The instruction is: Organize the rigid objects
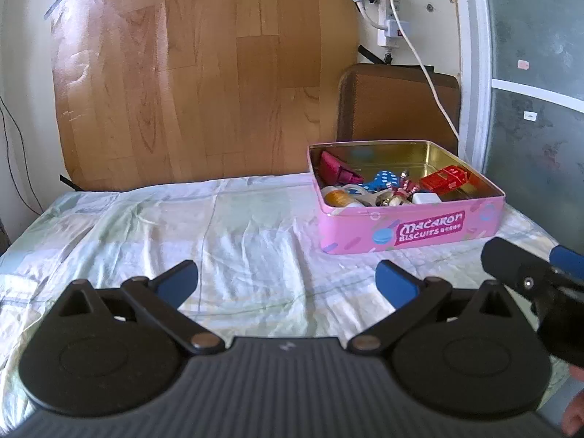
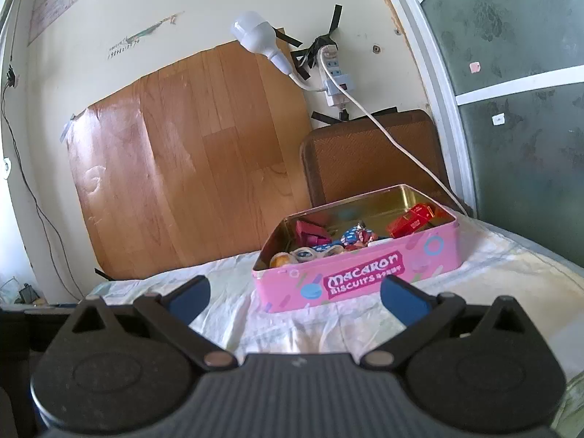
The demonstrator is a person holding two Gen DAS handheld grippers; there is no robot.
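Observation:
A pink "Macaron Biscuits" tin (image 1: 412,230) stands open on the cloth-covered table, at the right in the left wrist view and ahead in the right wrist view (image 2: 365,277). Inside lie several small things: a red box (image 1: 447,179), a blue dotted piece (image 1: 383,180), a magenta item (image 1: 335,168), an orange-capped item (image 1: 337,197). My left gripper (image 1: 286,283) is open and empty, low over the cloth, left of the tin. My right gripper (image 2: 295,295) is open and empty just in front of the tin; it also shows at the right edge of the left wrist view (image 1: 529,273).
The table carries a pale crumpled cloth (image 1: 200,226). A wood-pattern sheet (image 1: 200,73) is taped to the wall behind. A brown chair back (image 1: 394,106) stands behind the tin. A white cable (image 1: 430,84) hangs from a wall socket strip (image 2: 335,80). A glass door (image 1: 540,73) is at the right.

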